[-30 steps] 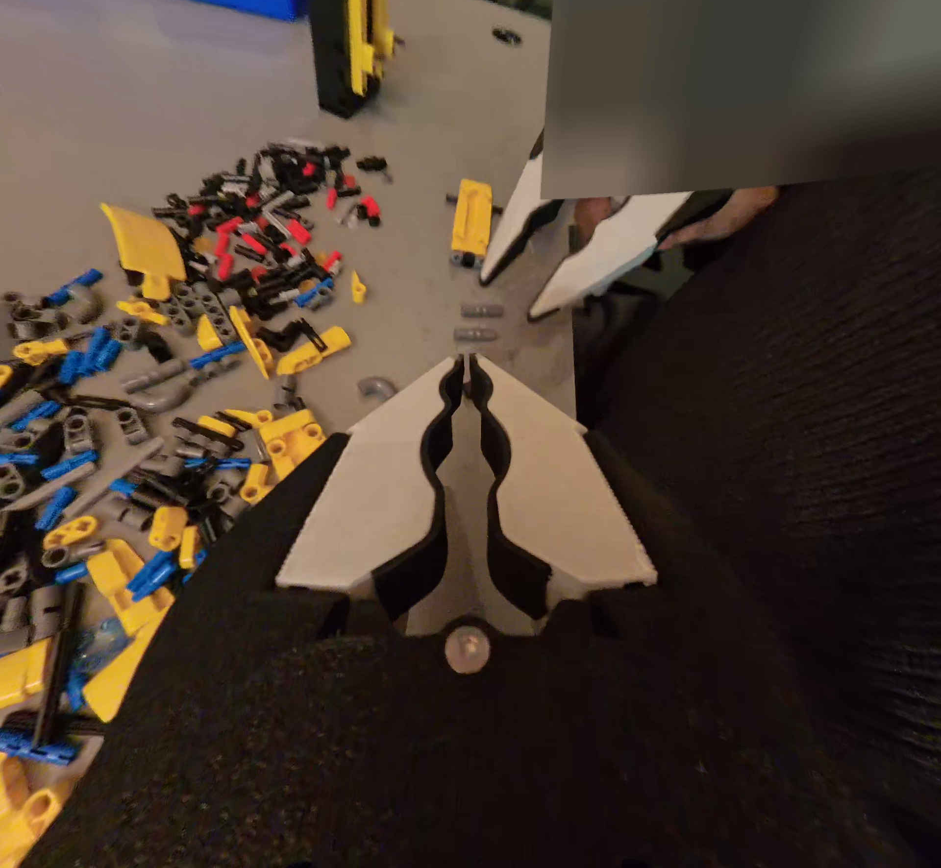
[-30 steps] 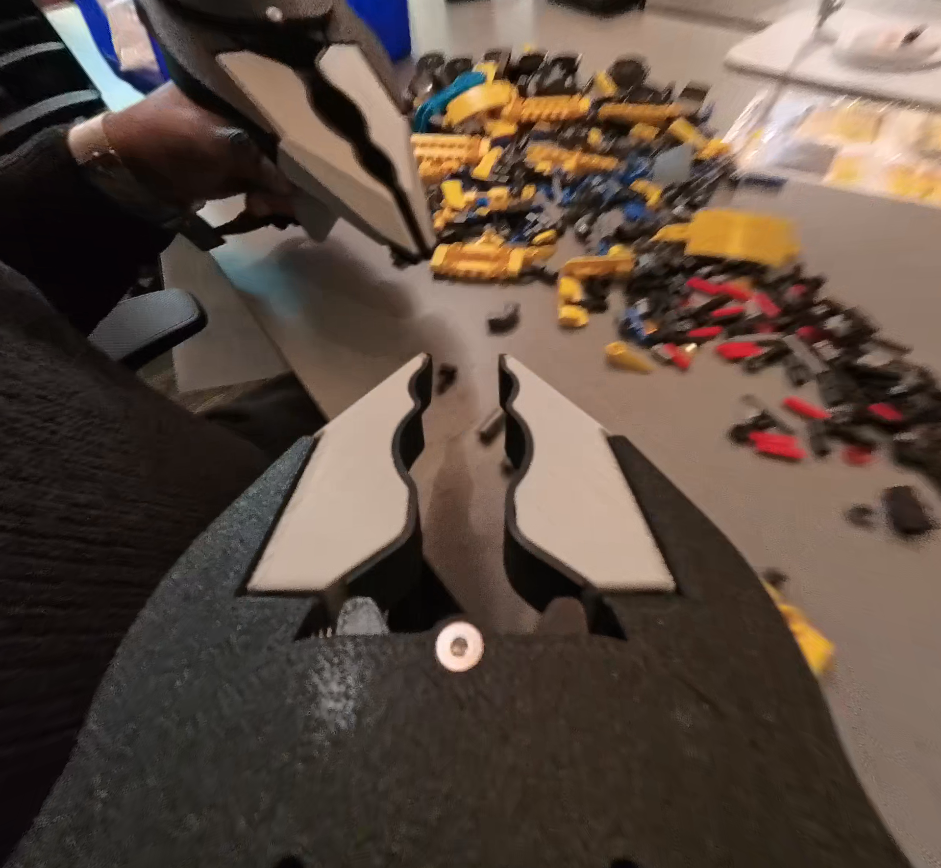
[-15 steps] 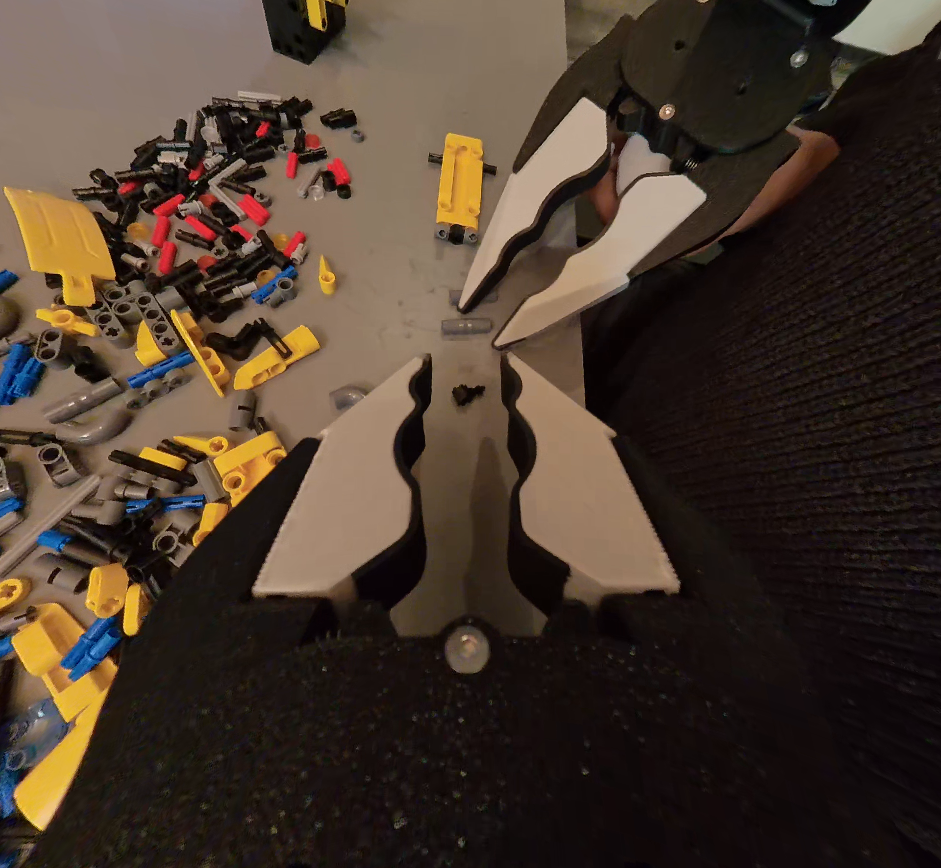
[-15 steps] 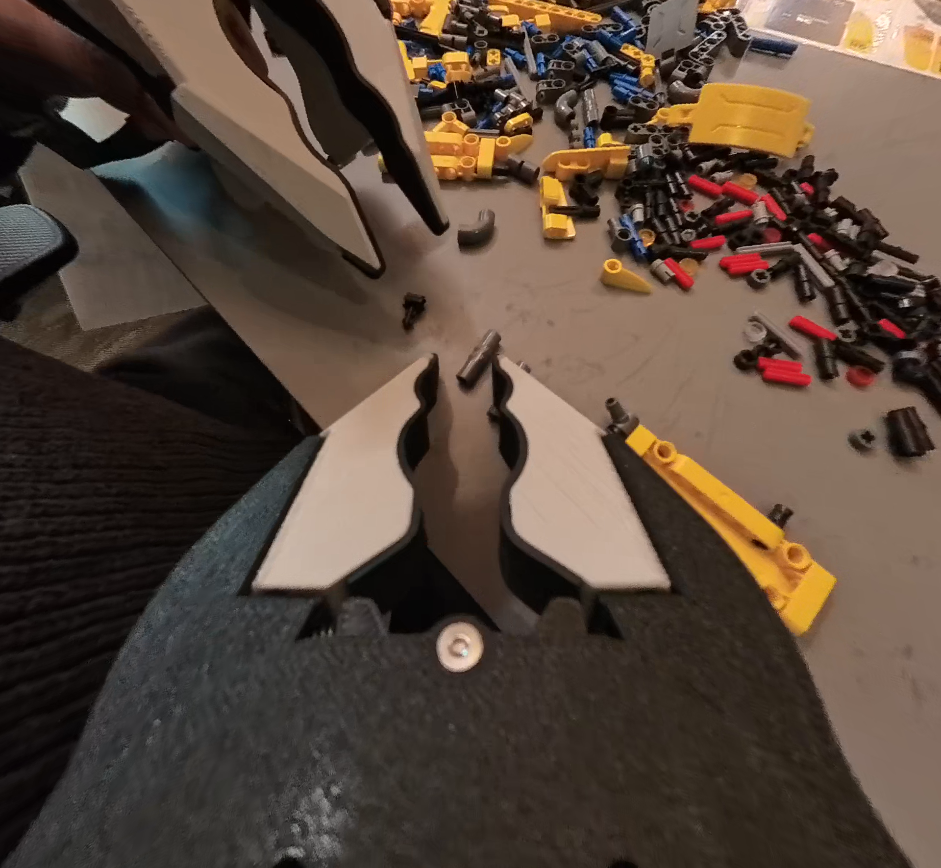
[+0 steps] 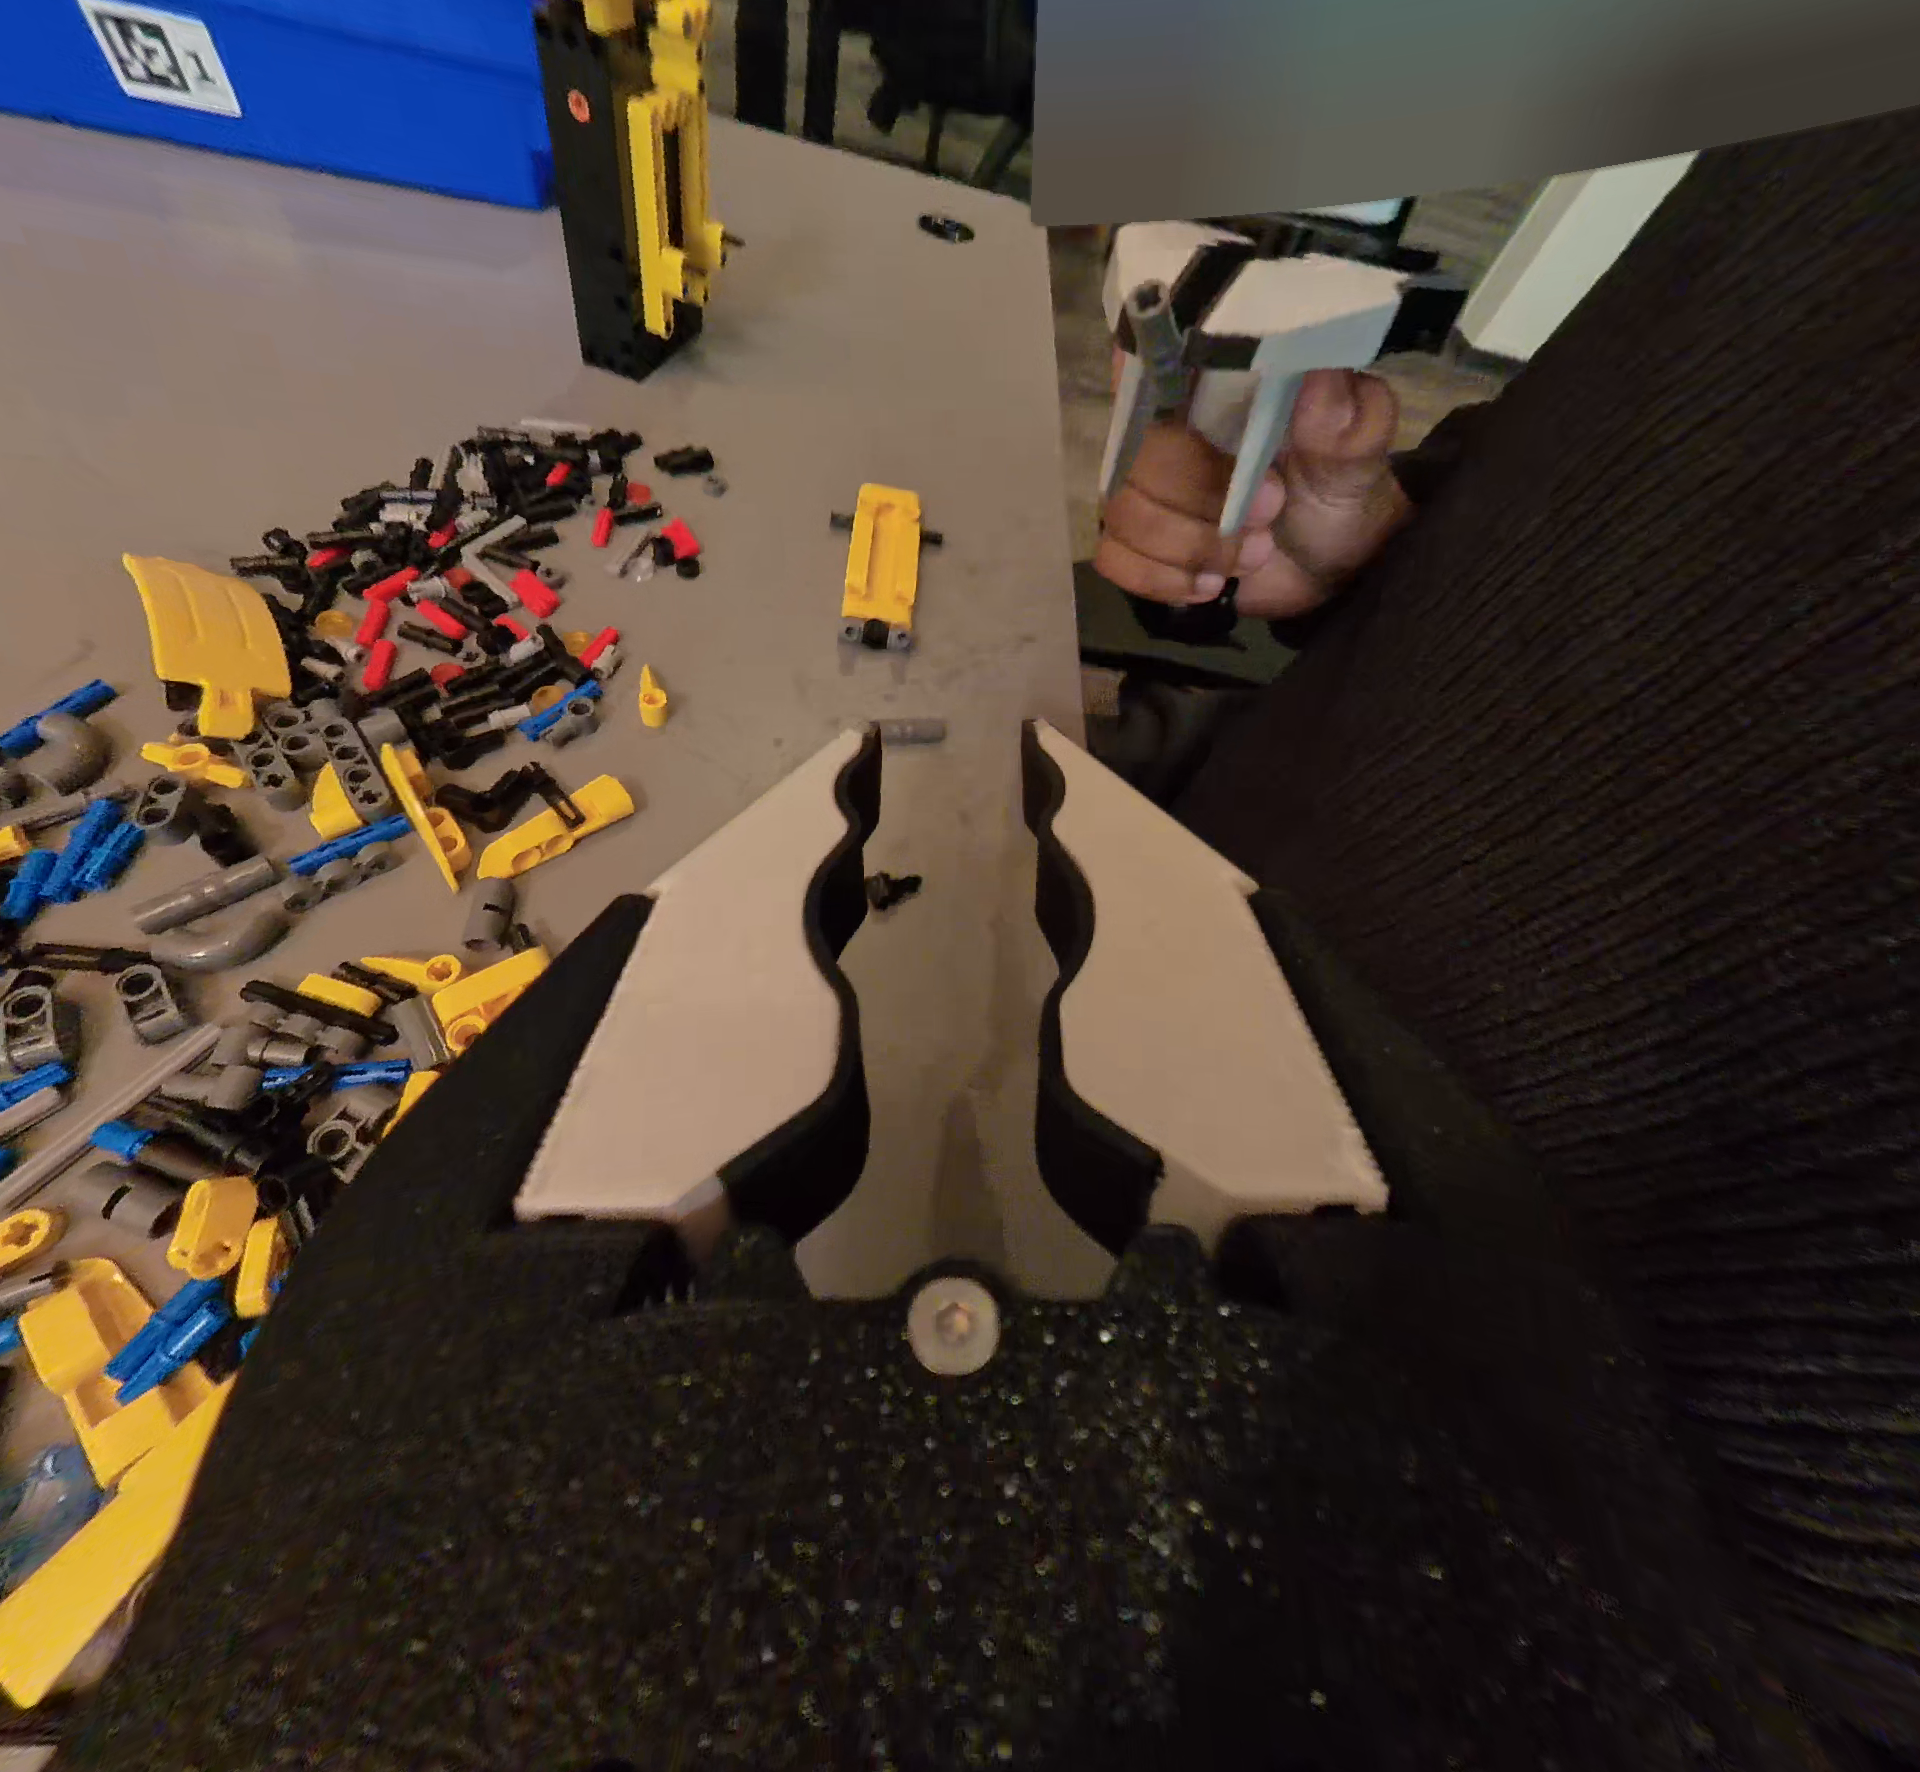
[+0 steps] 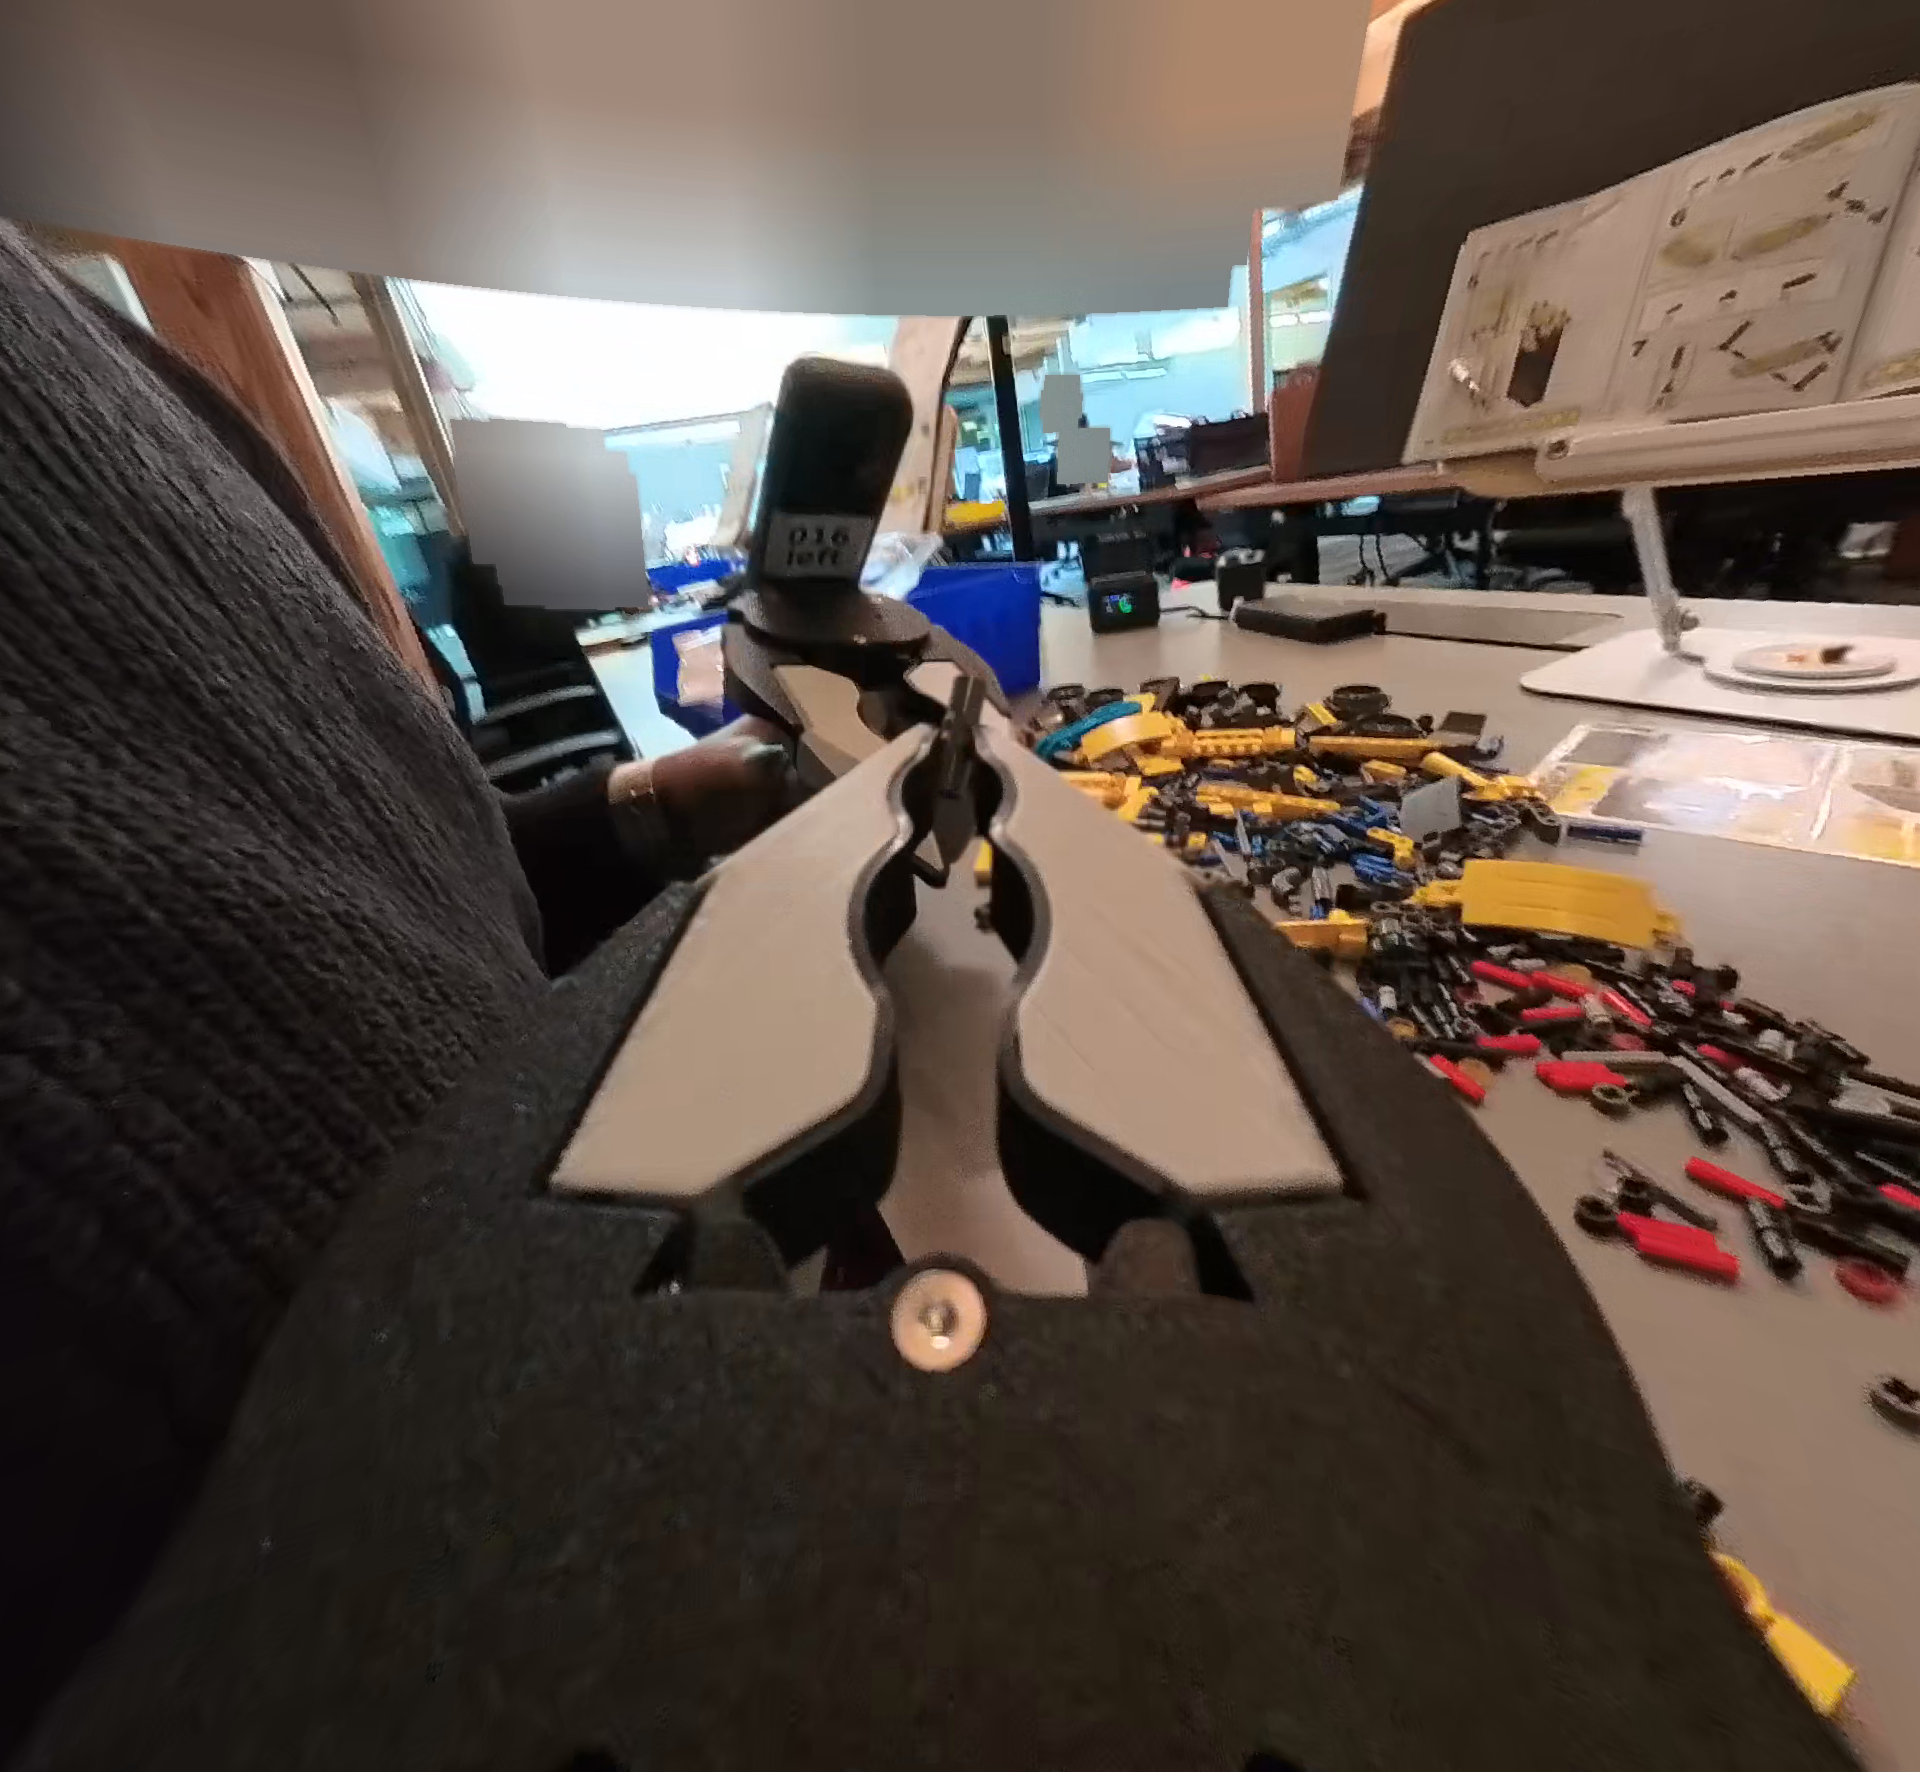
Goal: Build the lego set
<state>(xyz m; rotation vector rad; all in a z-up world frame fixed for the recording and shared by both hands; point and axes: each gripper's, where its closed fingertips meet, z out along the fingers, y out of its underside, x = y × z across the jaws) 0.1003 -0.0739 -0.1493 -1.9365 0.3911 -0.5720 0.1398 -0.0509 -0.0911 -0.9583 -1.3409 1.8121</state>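
My right gripper (image 6: 954, 766) is clamped on a grey axle pin (image 5: 1155, 372) lifted off the grey table (image 5: 312, 351), while my left gripper (image 5: 951, 735), fingers apart and empty, hovers over a small black connector (image 5: 891, 888) lying unpicked.

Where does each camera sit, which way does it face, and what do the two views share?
Left wrist view: on the open left gripper, looking down at the grey table; black sleeve shows.
Right wrist view: on the right gripper, shut on a grey axle, facing level across the table.
Shared: the loose brick pile, each other's gripper.
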